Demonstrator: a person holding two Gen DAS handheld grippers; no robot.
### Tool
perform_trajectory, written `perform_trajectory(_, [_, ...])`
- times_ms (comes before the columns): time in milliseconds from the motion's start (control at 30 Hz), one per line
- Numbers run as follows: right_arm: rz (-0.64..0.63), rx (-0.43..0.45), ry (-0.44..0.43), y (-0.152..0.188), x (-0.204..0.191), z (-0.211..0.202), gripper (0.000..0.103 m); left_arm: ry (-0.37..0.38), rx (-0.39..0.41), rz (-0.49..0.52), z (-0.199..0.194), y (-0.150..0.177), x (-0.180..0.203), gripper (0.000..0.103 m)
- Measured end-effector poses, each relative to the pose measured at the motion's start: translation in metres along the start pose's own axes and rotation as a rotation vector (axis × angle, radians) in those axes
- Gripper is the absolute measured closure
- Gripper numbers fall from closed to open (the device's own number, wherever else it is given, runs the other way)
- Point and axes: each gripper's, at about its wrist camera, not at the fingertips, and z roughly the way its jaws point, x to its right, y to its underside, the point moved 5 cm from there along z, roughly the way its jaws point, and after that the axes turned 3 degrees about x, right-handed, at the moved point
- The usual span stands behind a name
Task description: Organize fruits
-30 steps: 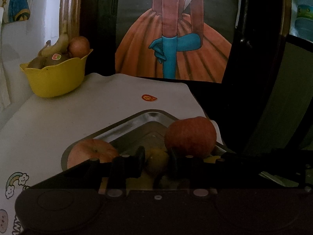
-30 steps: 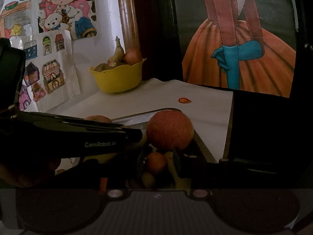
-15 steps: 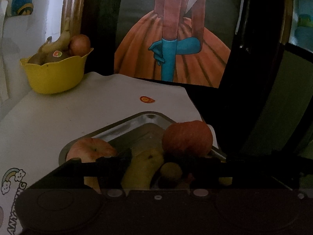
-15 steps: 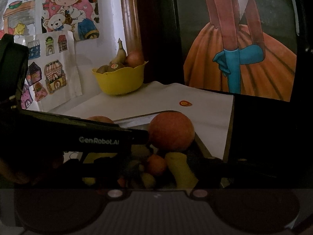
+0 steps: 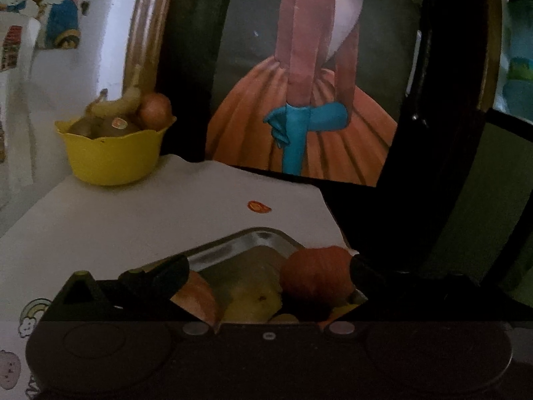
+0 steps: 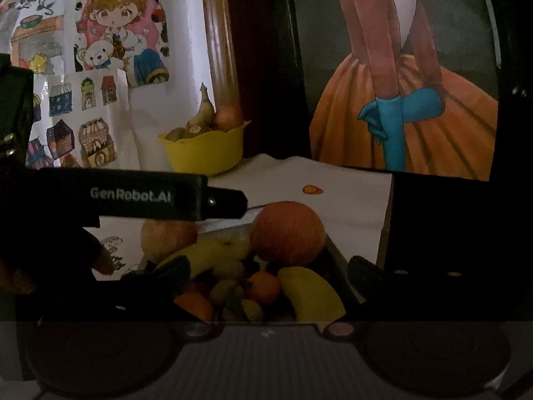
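A heap of fruit lay in a metal tray [image 5: 253,238] at the near part of the desk [image 5: 150,213], which was covered with white paper. Largest in it was a round orange fruit [image 6: 288,231] at the tray's far right, touching a yellow banana [image 6: 213,250] that lay across the middle; a reddish apple [image 6: 166,235] sat at the far left. Nearer in the tray were a second banana [image 6: 311,295], two small tangerines [image 6: 265,286] and some small greenish fruits, too dim to name.

The right gripper [image 6: 266,268] hovered over the near end of the tray, its jaws having just been opening and now standing wide, with the small fruit below them and nothing pressed. The left gripper [image 5: 266,266] was likewise spread wide after just opening, its fingers to either side of the apple and the orange fruit, gripping nothing; in the right wrist view its black body crossed the left side above the apple.

At the desk's far left corner stood a yellow bowl [image 5: 113,155] holding a banana, an apple and darker fruit. A small orange sticker [image 5: 258,206] lay on the paper between tray and far edge. Behind the desk leaned a painting of an orange skirt and blue gloves [image 5: 309,123].
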Motion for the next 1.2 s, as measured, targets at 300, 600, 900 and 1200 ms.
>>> perform_trajectory(300, [0.018, 0.021, 0.081, -0.005, -0.004, -0.022, 0.000, -0.059, 0.031, -0.037, -0.031, -0.001, -0.019, 0.001])
perform_trajectory(600, [0.009, 0.065, 0.110, -0.011, -0.022, -0.050, 0.000, -0.057, 0.043, -0.052, -0.067, -0.002, -0.027, 0.001])
perform_trajectory(900, [0.006, 0.064, 0.199, -0.011, -0.035, -0.077, 0.000, -0.051, 0.070, -0.047, -0.099, 0.001, -0.028, 0.001])
perform_trajectory(1200, [-0.004, 0.112, 0.247, -0.009, -0.045, -0.108, 0.000, -0.081, 0.089, -0.038, -0.123, 0.016, -0.039, 0.001])
